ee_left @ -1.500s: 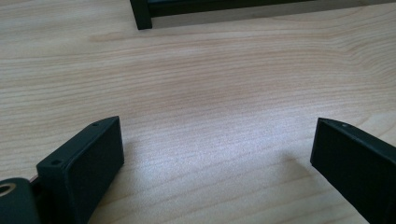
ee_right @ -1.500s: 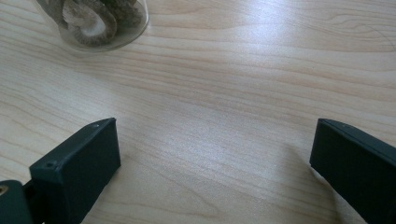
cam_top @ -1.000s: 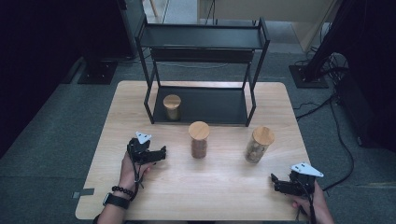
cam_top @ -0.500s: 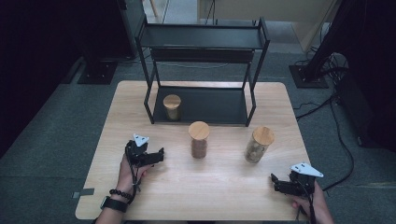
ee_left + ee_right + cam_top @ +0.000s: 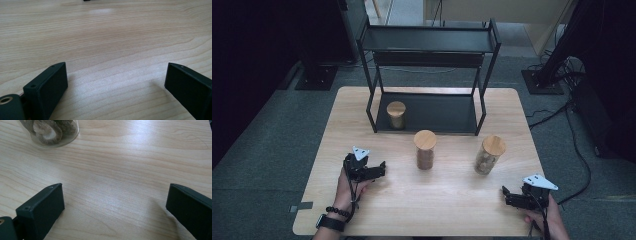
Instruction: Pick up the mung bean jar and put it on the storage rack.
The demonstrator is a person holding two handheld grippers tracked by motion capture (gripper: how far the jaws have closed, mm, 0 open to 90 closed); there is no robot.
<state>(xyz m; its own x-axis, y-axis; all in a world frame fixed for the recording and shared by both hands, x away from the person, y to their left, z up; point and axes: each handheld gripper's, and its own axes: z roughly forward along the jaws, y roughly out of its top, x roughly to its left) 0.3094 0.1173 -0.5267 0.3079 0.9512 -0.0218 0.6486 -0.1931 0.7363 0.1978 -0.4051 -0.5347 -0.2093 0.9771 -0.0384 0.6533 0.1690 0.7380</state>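
We read the work in hand as moving the wooden-lidded jars onto the black rack (image 5: 432,75), and by our judgement it is about a third done. One short jar (image 5: 396,114) already stands on the rack's lower shelf, well ahead of our left claw (image 5: 379,170). Two remain out on the bench (image 5: 452,200): the middle jar (image 5: 425,149), just ahead and to the right of the left claw, and the mushroom jar (image 5: 488,154), ahead and to the left of our right claw (image 5: 508,196). In the left gripper view, our left claw (image 5: 115,80) has its jaws spread wide with bare wood between them, holding nothing. In the right gripper view, our right claw (image 5: 113,200) is just as wide and just as empty, with the base of the mushroom jar (image 5: 50,132) ahead and off to its left, well apart from the jaws. Both claws sit low, near the bench surface. We think what is left is a reach, a grasp and a lift for each of the two free jars; neither has been touched yet.
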